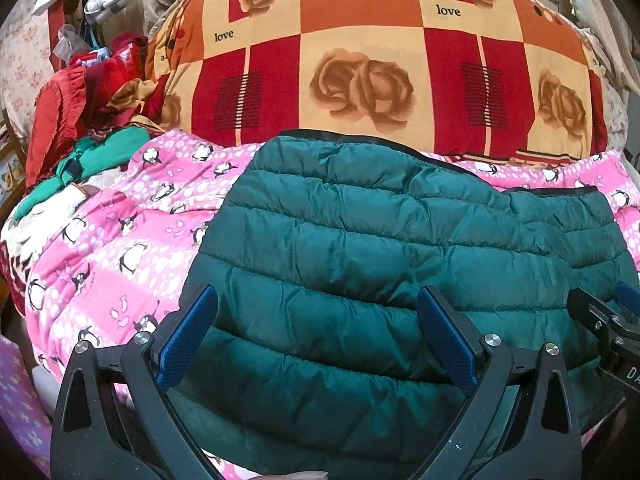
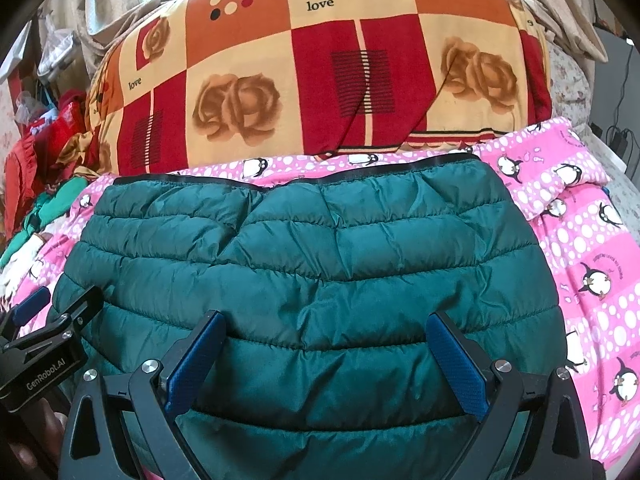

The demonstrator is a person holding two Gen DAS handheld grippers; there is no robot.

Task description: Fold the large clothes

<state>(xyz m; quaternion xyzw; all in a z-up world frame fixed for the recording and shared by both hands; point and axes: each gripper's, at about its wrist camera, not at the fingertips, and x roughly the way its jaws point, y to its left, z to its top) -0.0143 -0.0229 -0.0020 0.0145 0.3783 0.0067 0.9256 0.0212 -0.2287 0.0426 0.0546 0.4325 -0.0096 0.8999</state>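
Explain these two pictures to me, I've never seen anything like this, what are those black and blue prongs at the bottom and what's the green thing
No robot here: a person holds a two-finger tool in each hand, and each tool has a wide-angle camera looking along its fingers. One picture comes from the left tool, the other from the right tool. The black prongs with blue pads are those fingers. Each view also catches the other tool at its edge. The green thing is a quilted puffer jacket, lying spread on a pink penguin blanket on a bed. Behind it sits a big rose-patterned quilt, with a heap of red and green clothes at the left. Both tools are open and hover over the jacket's near edge, gripping nothing.
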